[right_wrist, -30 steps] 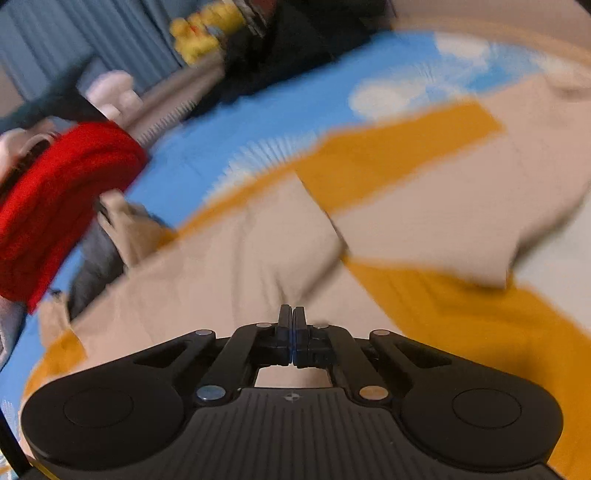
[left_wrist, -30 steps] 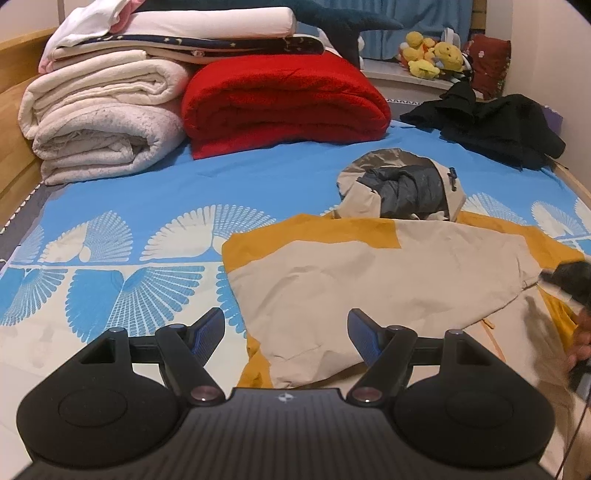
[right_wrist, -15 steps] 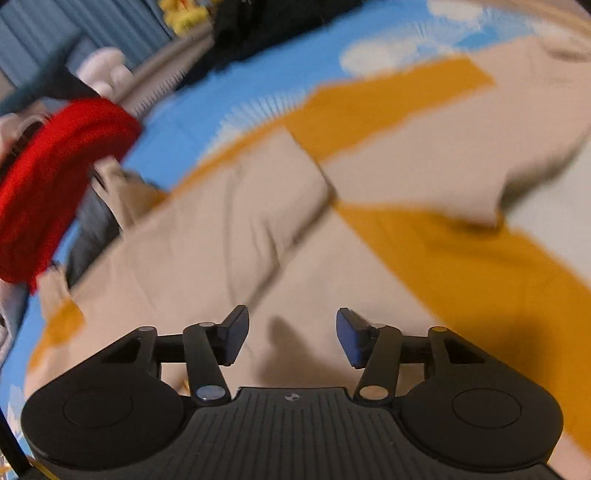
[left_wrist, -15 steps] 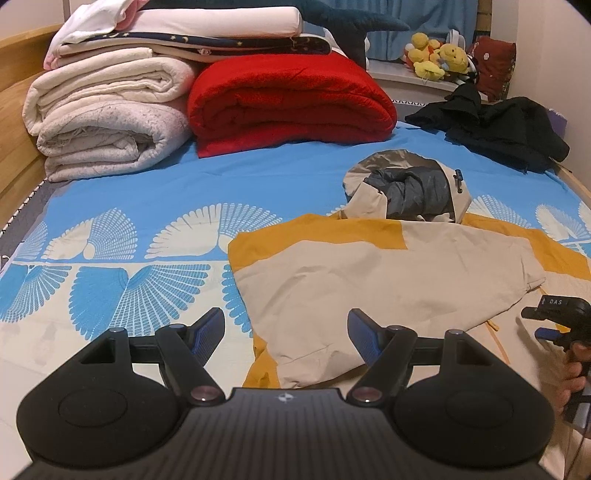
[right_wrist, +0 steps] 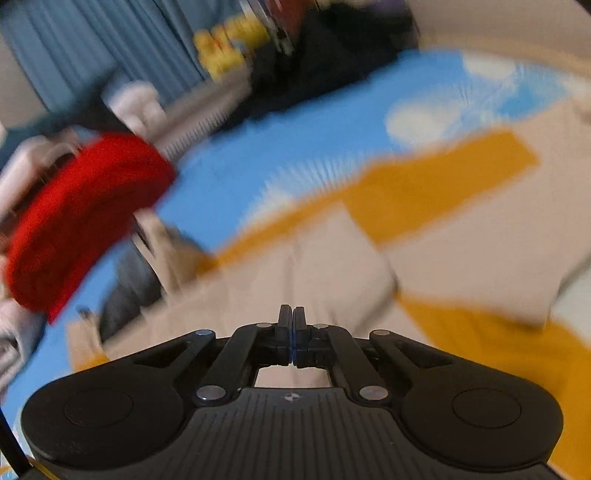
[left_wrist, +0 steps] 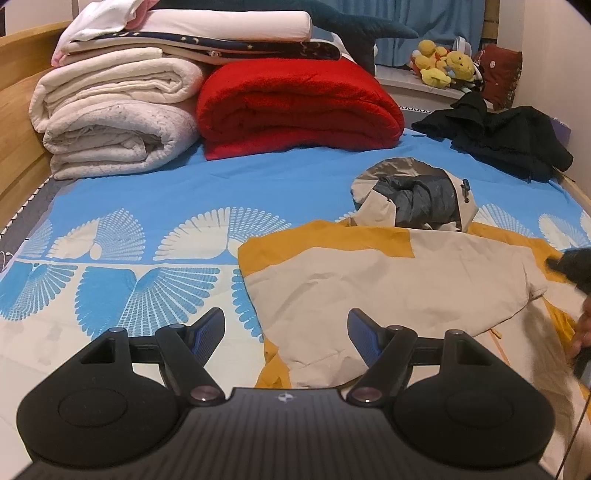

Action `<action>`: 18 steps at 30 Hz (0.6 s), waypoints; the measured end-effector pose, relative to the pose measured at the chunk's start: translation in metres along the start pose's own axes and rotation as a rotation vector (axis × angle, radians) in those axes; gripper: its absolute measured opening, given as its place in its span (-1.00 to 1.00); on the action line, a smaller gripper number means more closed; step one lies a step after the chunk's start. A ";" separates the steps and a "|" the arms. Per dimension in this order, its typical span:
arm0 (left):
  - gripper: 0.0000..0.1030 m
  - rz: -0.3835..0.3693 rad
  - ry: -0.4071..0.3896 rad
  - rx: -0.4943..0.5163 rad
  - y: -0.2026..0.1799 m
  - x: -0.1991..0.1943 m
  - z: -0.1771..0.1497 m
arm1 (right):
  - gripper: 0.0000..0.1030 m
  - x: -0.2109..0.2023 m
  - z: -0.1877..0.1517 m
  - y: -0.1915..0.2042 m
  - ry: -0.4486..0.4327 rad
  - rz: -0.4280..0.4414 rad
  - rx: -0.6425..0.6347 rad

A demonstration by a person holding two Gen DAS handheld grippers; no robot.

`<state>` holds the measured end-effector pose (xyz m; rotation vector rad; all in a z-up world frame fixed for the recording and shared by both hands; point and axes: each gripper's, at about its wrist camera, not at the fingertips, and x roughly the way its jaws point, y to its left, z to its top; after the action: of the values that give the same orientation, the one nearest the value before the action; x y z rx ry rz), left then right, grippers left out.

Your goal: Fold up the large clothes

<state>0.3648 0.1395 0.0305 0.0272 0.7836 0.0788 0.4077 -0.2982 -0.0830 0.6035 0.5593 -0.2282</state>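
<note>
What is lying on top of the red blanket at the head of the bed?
A dark star-patterned fabric overlaps the red blanket's top rear edge, with a white folded pad stacked above it. How far that stack extends behind the blanket is hidden.

Two hand-held grippers, one spread wide, one pressed shut.

The left gripper (left_wrist: 286, 332) is held pitched downward with its two blue-padded fingers (left_wrist: 207, 330) set well apart, and nothing is caught between them. The right gripper (right_wrist: 291, 325) is seen with its fingertips pressed flat together, no gap being left and nothing gripped. At the right edge of the left wrist view, part of a hand (left_wrist: 583, 325) is glimpsed, blurred.
</note>
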 end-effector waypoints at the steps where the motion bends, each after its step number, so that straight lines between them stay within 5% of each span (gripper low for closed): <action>1: 0.52 0.002 0.001 -0.004 0.002 0.000 0.000 | -1.00 -0.005 0.005 0.000 -0.028 0.001 -0.010; 6: 0.52 0.010 0.000 -0.048 0.017 -0.001 0.002 | -0.93 -0.003 0.003 -0.021 0.065 -0.030 0.016; 10: 0.52 0.028 -0.004 -0.088 0.033 -0.002 0.006 | -0.15 0.009 -0.020 -0.041 0.193 0.001 0.092; 14: 0.52 0.045 0.001 -0.124 0.046 -0.002 0.006 | -0.09 0.027 -0.041 -0.044 0.286 0.019 0.128; 18: 0.52 0.060 0.001 -0.134 0.053 -0.002 0.008 | -0.07 0.046 -0.038 -0.039 0.282 0.044 0.166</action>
<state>0.3660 0.1920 0.0403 -0.0764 0.7768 0.1883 0.4149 -0.3090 -0.1533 0.8157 0.8032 -0.1494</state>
